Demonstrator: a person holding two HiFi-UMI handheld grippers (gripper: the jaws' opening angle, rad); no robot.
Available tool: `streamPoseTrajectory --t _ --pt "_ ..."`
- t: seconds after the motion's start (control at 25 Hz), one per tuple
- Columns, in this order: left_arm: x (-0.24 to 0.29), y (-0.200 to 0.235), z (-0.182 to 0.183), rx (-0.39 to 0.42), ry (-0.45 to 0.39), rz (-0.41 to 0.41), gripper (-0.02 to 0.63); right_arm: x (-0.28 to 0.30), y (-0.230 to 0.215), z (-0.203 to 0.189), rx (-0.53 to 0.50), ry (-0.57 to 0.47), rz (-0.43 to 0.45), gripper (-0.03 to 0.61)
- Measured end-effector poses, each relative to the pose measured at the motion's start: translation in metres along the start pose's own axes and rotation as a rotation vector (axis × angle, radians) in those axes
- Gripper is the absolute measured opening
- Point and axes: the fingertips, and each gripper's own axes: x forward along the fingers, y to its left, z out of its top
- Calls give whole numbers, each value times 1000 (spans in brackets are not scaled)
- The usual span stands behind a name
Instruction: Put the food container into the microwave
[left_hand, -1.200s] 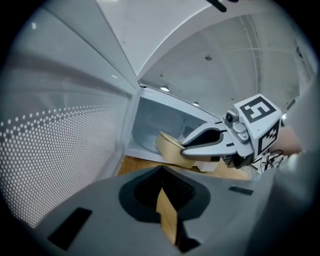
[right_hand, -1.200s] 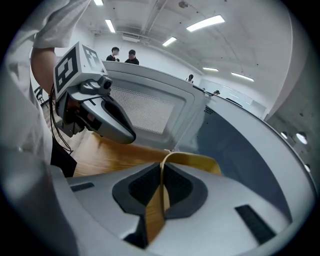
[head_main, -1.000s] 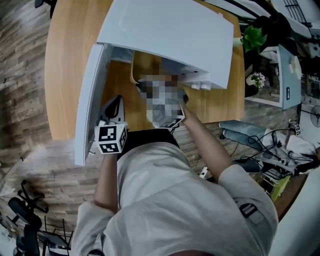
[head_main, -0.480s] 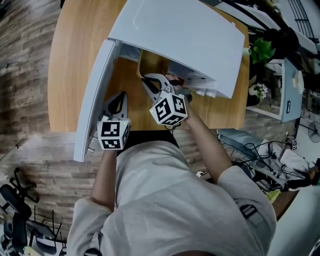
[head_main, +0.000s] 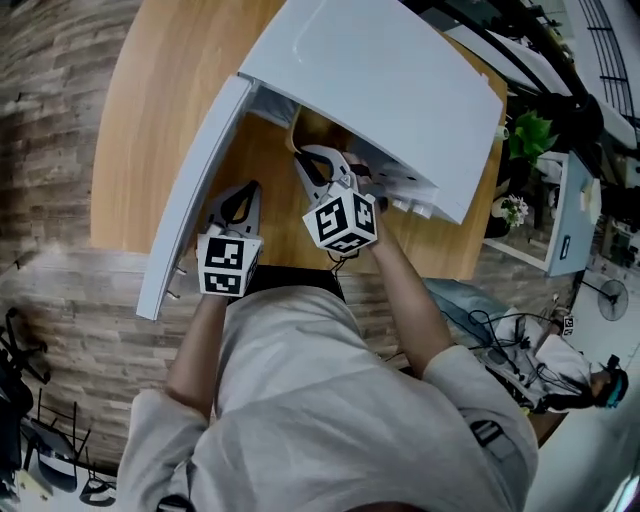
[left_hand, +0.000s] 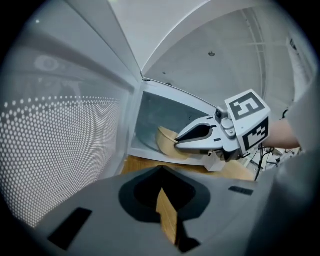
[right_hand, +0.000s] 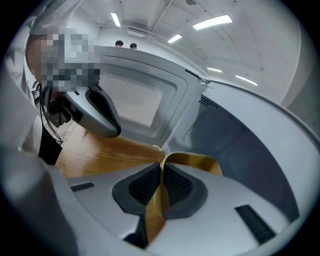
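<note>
A white microwave (head_main: 380, 90) stands on the wooden table (head_main: 150, 120) with its door (head_main: 195, 190) swung open to the left. A tan food container (head_main: 300, 135) sits at the mouth of the cavity. My right gripper (head_main: 318, 165) is shut on its near rim; in the right gripper view the tan wall (right_hand: 200, 162) runs between the pads of that gripper (right_hand: 162, 167). The left gripper view shows the container (left_hand: 167, 140) just inside the cavity floor. My left gripper (head_main: 238, 205) hangs beside the open door, shut, with nothing in it (left_hand: 161, 175).
The door's perforated window (left_hand: 60, 150) is close on the left gripper's left. The table's front edge runs just under both grippers. A desk with potted plants (head_main: 525, 135) and cables on the floor (head_main: 510, 340) lies to the right.
The right gripper has stayed on the container at the microwave's mouth, shifting slightly. The left gripper stays by the door. The head camera has swung, so the scene has slid right.
</note>
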Motion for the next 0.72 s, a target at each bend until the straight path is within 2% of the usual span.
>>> streamPoseTrajectory --t 0.72 --pt "13 1 0 -14 7 23 12 13 -25 -8 -21 21 -29 34"
